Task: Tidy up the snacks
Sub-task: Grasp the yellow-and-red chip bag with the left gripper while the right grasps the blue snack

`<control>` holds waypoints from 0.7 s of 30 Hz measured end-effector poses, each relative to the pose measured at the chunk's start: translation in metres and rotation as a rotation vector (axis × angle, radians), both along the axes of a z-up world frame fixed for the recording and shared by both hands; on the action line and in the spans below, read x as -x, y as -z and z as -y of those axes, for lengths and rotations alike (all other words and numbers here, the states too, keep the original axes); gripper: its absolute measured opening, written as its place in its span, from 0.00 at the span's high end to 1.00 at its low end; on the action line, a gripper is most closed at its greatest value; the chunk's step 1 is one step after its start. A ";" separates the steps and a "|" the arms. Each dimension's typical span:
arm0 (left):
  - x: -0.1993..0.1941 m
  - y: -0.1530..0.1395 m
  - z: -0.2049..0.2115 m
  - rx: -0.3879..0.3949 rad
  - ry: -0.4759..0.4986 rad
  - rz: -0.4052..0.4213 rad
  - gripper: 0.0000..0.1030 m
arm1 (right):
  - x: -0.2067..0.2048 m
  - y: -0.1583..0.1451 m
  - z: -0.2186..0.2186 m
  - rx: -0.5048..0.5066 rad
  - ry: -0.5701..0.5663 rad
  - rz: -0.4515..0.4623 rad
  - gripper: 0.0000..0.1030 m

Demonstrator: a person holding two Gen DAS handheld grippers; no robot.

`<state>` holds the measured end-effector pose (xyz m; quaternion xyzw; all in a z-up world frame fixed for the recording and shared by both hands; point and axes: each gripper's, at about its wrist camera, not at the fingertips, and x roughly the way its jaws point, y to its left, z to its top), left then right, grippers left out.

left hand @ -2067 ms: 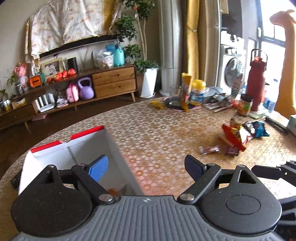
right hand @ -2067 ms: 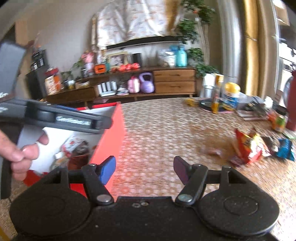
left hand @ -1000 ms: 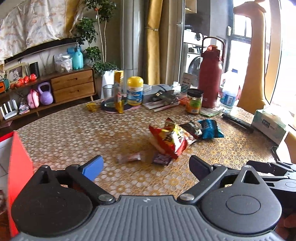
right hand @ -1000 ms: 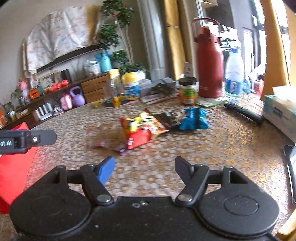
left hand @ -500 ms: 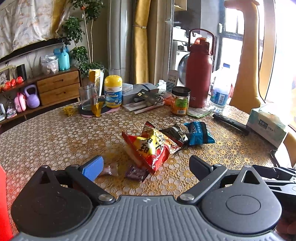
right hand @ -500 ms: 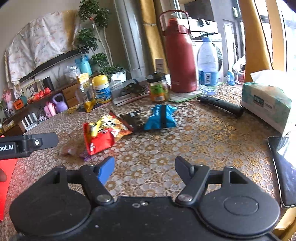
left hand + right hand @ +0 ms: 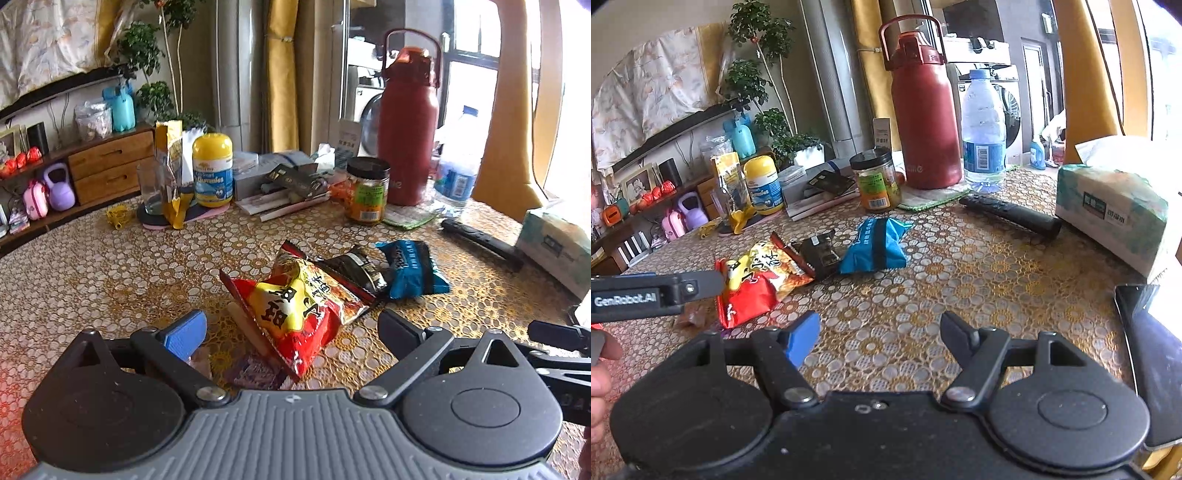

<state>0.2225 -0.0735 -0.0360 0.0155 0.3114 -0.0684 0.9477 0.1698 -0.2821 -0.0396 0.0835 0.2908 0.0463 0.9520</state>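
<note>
So both tools are spread wide with nothing in them. The left tool point(image 7: 290, 326) hangs right over the crinkly red and yellow foil snack bag point(image 7: 299, 299) with big Chinese characters printed on it, the bag sitting between its blue-padded and black fingers. Tucked under that tool are two small wrapped candies, a pinkish one point(image 7: 201, 360) and a purple one point(image 7: 255, 369). The right tool point(image 7: 881, 332) is over bare bench point(image 7: 960, 280), with the snack pile up and to its left. I count three bags in a row, touching: the red one, a flat black packet point(image 7: 818, 253), a blue pouch point(image 7: 873, 247). The left tool's side reads "GenRobot.AI". Further back, a yellow-lidded "Gummies" jar point(image 7: 213, 170).
</note>
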 end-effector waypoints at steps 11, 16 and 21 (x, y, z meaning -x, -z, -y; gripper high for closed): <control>-0.043 0.022 0.007 0.013 -0.048 -0.032 0.03 | -0.044 -0.001 0.003 0.013 -0.002 0.007 0.29; -0.050 0.028 0.008 0.011 -0.050 -0.040 0.03 | -0.066 0.001 0.005 0.007 0.003 -0.009 0.28; -0.054 0.031 0.005 0.025 -0.055 -0.046 0.03 | -0.088 0.005 0.001 -0.007 0.000 -0.028 0.27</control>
